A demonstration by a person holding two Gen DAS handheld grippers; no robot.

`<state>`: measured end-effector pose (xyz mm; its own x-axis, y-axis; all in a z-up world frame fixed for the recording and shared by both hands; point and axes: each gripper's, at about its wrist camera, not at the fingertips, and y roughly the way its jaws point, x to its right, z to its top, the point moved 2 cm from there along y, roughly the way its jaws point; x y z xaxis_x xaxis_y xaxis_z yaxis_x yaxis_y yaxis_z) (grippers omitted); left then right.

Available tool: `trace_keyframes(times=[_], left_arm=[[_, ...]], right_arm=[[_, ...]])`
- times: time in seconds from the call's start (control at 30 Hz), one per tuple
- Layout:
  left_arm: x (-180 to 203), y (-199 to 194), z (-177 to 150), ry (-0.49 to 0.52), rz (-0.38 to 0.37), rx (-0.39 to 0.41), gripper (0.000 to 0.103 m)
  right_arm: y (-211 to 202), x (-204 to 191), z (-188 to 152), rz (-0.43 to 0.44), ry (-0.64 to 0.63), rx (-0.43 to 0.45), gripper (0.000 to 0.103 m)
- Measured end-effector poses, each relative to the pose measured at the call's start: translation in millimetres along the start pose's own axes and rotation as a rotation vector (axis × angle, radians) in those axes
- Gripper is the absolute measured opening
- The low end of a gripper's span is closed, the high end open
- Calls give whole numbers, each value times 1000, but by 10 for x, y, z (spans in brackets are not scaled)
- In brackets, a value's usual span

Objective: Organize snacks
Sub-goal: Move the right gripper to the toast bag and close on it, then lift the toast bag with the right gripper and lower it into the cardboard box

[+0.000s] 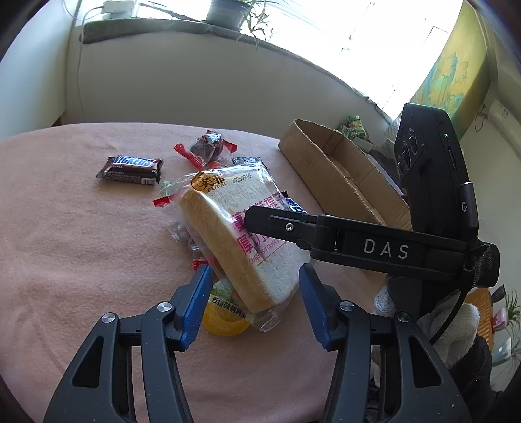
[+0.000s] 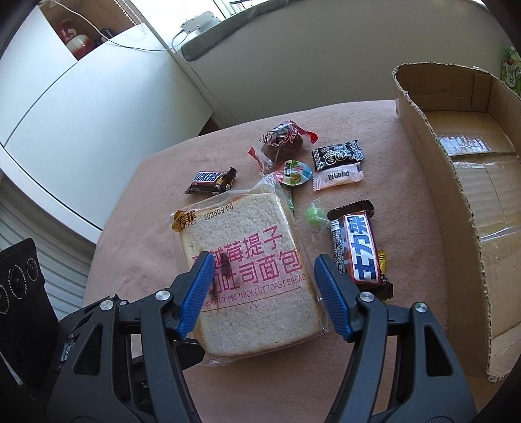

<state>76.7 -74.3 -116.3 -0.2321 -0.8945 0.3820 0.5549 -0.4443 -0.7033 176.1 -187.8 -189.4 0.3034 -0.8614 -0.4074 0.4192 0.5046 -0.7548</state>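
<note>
Several snacks [image 2: 327,170] lie on a pink cloth [image 1: 65,244] beside a cardboard box [image 2: 456,182]

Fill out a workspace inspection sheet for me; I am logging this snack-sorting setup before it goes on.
Surface: pink cloth-covered table, lit by daylight.
Job's things: bagged toast bread tilted, one edge raised; two Snickers bars; dark red-ended wrapped snack; black and white sachets; jelly cup; yellow-lidded cup under the bread; cardboard box, no snacks visible inside.
Clutter: nothing seen.
Grippers: left gripper open beside the bread; right gripper open over it.
Cables: white cable along the wall.
Surroundings: windowsill plant, white cabinet, painting.
</note>
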Motion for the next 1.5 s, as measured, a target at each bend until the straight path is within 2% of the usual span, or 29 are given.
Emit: trace_keyframes(times=[0.27, 0.47, 0.67, 1.1, 1.5], left_arm=[[-54, 100, -9, -8, -6, -15, 41], [-38, 99, -15, 4, 8, -8, 41], [-10, 38, 8, 23, 25, 16, 41], [228, -140, 178, 76, -1, 86, 41], [704, 136, 466, 152, -61, 107, 41]], right_arm=[[0, -43, -36, 20, -3, -24, 66], [-28, -87, -73, 33, -10, -29, 58], [-94, -130, -107, 39, -13, -24, 56], [-462, -189, -31, 23, -41, 53, 56], [-1007, 117, 119, -46, -19, 149, 56]])
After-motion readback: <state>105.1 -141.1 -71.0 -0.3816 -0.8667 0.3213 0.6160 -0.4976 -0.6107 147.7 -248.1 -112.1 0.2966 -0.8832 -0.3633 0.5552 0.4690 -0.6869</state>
